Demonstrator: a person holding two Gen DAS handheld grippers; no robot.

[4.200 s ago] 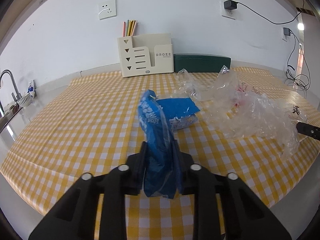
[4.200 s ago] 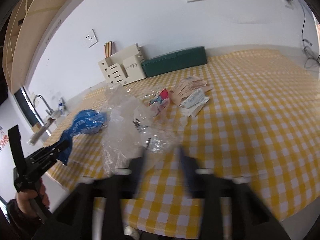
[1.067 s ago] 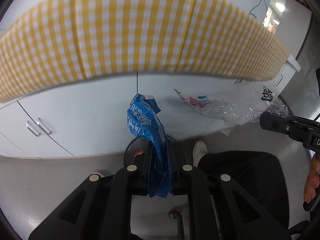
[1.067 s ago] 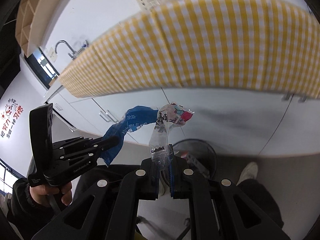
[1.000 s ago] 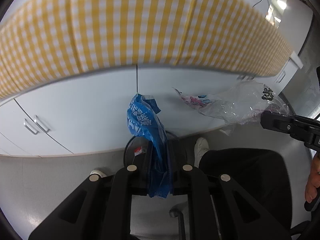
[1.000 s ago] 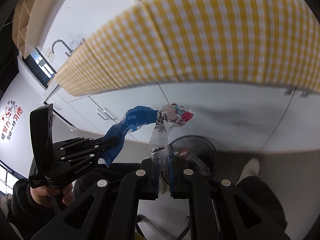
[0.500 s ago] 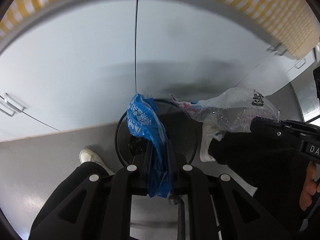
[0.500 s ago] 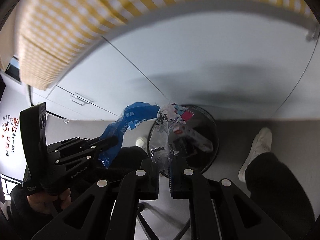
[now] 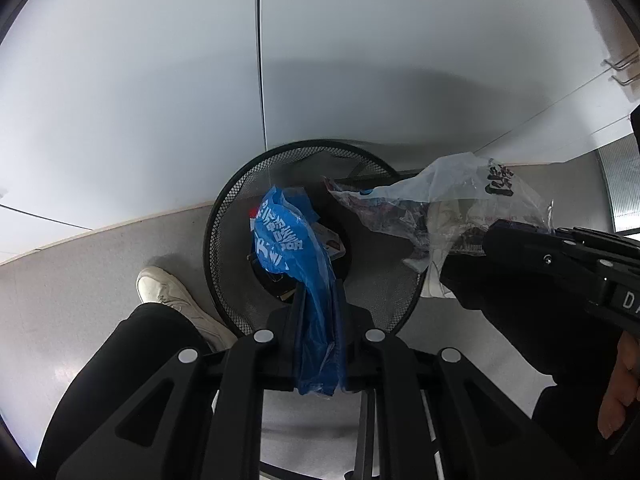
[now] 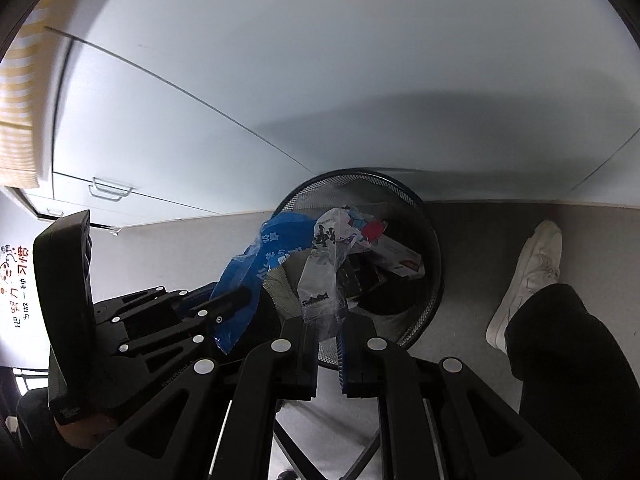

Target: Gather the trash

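My left gripper (image 9: 318,308) is shut on a blue plastic wrapper (image 9: 292,248), held over the black mesh trash bin (image 9: 228,232) on the floor. The blue wrapper (image 10: 256,264) and the left gripper (image 10: 236,300) also show in the right wrist view. My right gripper (image 10: 326,328) is shut on a clear plastic bag (image 10: 324,272) with printed wrappers inside, held over the bin (image 10: 434,264). The right gripper (image 9: 492,236) and its clear bag (image 9: 448,200) reach over the bin's right rim. Other trash lies in the bin.
White cabinet doors (image 9: 160,100) stand right behind the bin. The person's white shoes (image 9: 168,292) (image 10: 532,272) and dark trouser legs (image 10: 568,360) flank the bin on the grey floor. The yellow checked tablecloth edge (image 10: 20,100) shows at far left.
Both grippers have come down from the table edge to just above the bin, still holding their trash. The bin now fills the middle of both views.
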